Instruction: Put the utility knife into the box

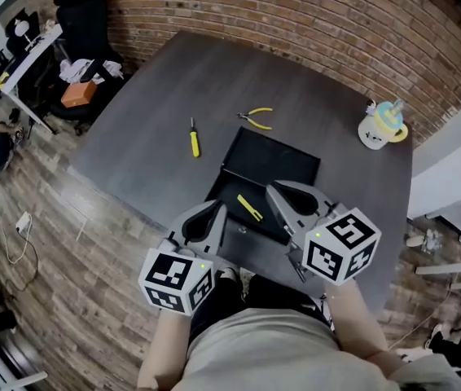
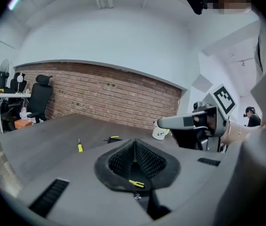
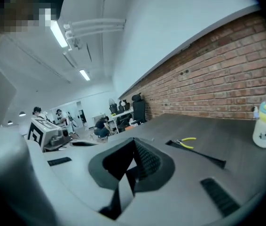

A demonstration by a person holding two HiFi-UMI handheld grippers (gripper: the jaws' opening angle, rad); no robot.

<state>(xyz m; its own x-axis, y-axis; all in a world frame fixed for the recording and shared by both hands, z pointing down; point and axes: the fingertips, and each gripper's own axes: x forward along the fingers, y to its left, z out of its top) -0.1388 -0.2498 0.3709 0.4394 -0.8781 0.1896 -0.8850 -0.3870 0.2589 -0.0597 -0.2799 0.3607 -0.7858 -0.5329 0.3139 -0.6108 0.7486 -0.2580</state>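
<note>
Your utility knife (image 1: 249, 208) lies flat in the near half of the open box (image 1: 283, 157), its long axis slanting far-left to near-right, while your left gripper (image 1: 214, 212) and right gripper (image 1: 278, 192) hover closed, empty.

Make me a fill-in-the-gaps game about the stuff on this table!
1. Inside the open black box lies a slim ____ utility knife.
2. In the head view, the yellow-handled tool left of the box is a ____.
3. The left tongs and right tongs are both ____ (open or shut).
4. The white cup stands near the red ____ wall.
Missing words: yellow; screwdriver; shut; brick.
</note>
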